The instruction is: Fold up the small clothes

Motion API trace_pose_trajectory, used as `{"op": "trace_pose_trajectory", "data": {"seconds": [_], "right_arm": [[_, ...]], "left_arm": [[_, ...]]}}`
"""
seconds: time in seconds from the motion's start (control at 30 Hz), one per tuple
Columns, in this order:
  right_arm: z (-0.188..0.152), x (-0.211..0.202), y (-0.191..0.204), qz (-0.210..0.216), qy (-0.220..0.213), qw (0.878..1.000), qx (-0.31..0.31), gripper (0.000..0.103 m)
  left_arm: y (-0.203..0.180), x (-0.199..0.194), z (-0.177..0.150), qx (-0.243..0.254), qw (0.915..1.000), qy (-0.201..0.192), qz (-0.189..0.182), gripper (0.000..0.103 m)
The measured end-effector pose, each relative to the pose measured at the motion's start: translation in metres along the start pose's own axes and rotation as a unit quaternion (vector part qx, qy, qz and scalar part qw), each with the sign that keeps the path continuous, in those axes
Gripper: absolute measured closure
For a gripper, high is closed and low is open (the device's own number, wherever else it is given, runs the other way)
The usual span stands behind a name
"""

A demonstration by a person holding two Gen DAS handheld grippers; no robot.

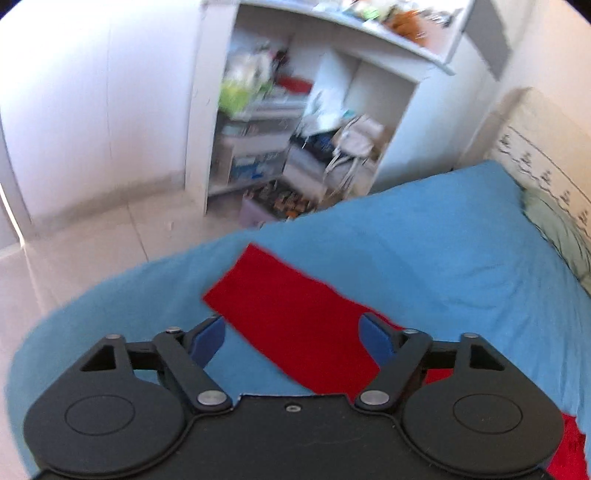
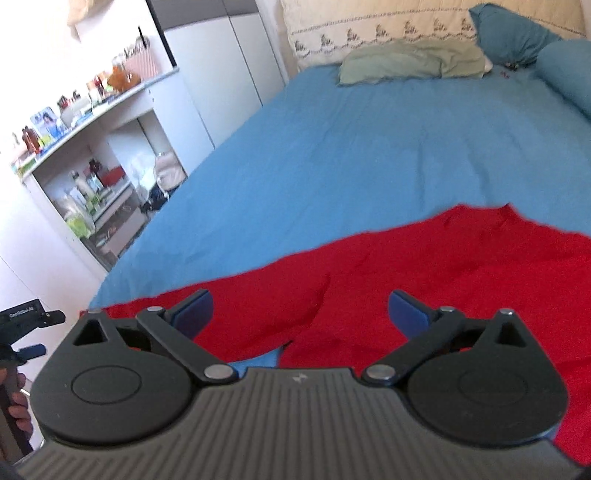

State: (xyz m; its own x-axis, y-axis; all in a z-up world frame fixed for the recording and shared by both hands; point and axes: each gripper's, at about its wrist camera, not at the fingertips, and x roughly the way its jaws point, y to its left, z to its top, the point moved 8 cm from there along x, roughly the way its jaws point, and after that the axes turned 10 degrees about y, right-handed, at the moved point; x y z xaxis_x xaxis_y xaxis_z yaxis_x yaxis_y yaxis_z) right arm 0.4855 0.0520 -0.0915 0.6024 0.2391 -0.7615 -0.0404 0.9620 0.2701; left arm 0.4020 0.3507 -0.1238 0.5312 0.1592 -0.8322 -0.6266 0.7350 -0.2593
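A red garment (image 2: 443, 266) lies spread on the blue bed sheet (image 2: 351, 147). In the left wrist view its long sleeve (image 1: 291, 314) stretches toward the bed's edge. My left gripper (image 1: 293, 338) is open and empty, hovering over the sleeve. My right gripper (image 2: 299, 314) is open and empty, hovering over the garment's body near a fold where a sleeve meets it. The left gripper also shows at the far left of the right wrist view (image 2: 26, 332).
A white shelf unit (image 1: 295, 129) crammed with items stands beside the bed, with a tiled floor (image 1: 92, 251) in front. A green pillow (image 2: 410, 61) and blue pillows (image 2: 517, 33) lie at the headboard end. The bed edge drops off at left.
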Motion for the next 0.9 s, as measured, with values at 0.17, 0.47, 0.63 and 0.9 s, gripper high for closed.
{"op": "trace_pose_trajectory", "data": {"seconds": [0.17,0.47,0.63,0.9], "right_arm": [[-0.019,0.036,0.013,-0.015,0.018,1.000,0.000,0.000],[-0.027,0.057,0.012,-0.034,0.031,0.999,0.000,0.000],[-0.029,0.058,0.003,-0.042,0.026,0.999,0.003,0.000],[-0.029,0.044,-0.026,-0.045,0.013,0.999,0.019,0.000]], "left_arm": [[0.019,0.051,-0.003,-0.017,0.9991,0.038,-0.001,0.044],[0.019,0.073,0.000,-0.019,0.9993,0.029,0.017,0.084],[0.014,0.075,0.003,-0.014,0.9994,0.019,0.024,0.097],[-0.047,0.026,0.006,0.072,0.9966,-0.038,0.010,0.098]]}}
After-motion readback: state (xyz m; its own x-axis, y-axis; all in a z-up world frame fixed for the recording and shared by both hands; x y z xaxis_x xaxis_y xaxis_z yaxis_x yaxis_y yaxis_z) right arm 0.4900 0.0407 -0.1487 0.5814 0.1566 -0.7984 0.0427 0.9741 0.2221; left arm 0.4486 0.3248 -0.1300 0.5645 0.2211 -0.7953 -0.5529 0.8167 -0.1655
